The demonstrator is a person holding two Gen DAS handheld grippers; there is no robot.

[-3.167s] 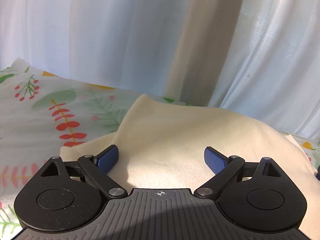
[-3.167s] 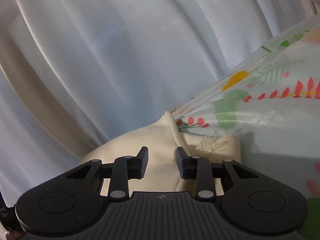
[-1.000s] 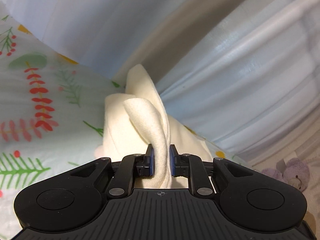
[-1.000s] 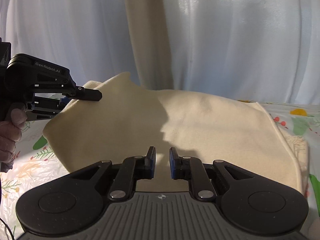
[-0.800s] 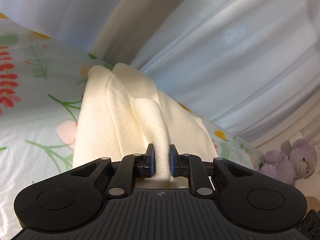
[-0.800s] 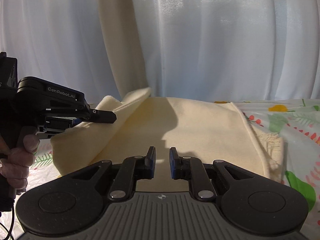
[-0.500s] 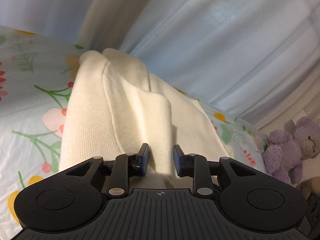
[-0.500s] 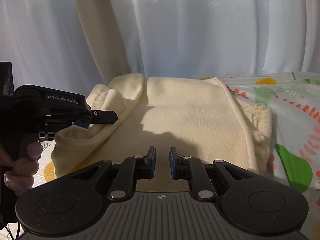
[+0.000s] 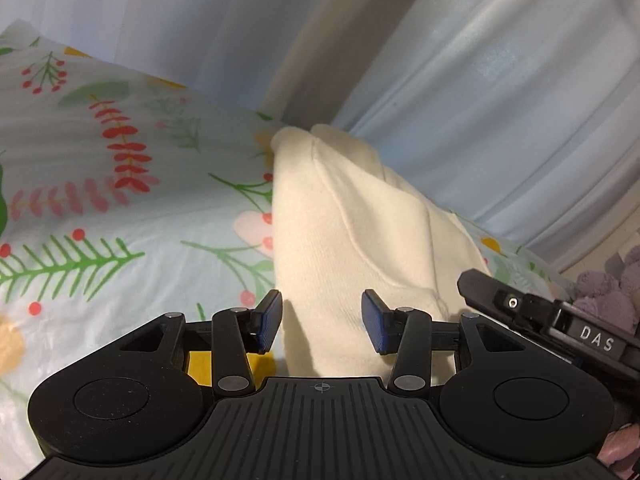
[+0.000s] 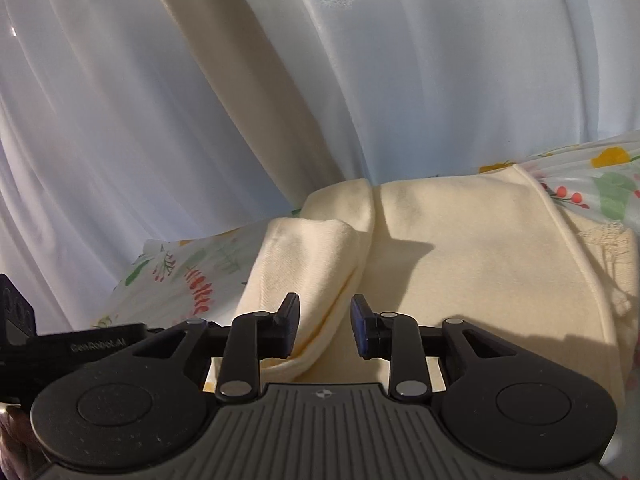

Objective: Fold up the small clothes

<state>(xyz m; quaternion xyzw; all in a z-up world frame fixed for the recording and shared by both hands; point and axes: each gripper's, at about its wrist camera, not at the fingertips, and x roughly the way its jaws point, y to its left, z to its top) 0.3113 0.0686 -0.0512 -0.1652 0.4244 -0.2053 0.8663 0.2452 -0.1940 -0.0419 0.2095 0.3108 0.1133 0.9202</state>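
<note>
— Where is the cream garment (image 9: 352, 224) lying?

— On the floral sheet (image 9: 100, 208), straight ahead of the left tongs (image 9: 322, 322). Seen from there it is a long folded bundle, its long axis running away from the tongs toward the white curtain (image 9: 500, 92), near end between the blue pads (image 9: 269, 318).

— Are those tongs gripping it?

— No. Their jaws have just been opening and now stand apart; the cloth lies between them, and the pads do not press on it.

— And the right tongs (image 10: 325, 326)?

— Also parted, jaws just opened. A folded edge of the garment (image 10: 472, 264) runs up between them, untouched. From that side the cloth spreads broad, with a rolled flap ahead and to the left and a seam line curving down the right.

— Can each see the other?

— Yes. The right tongs show at the right edge of the left view, just beside the cloth; the left one's black body pokes in at the lower left of the right view.
</note>
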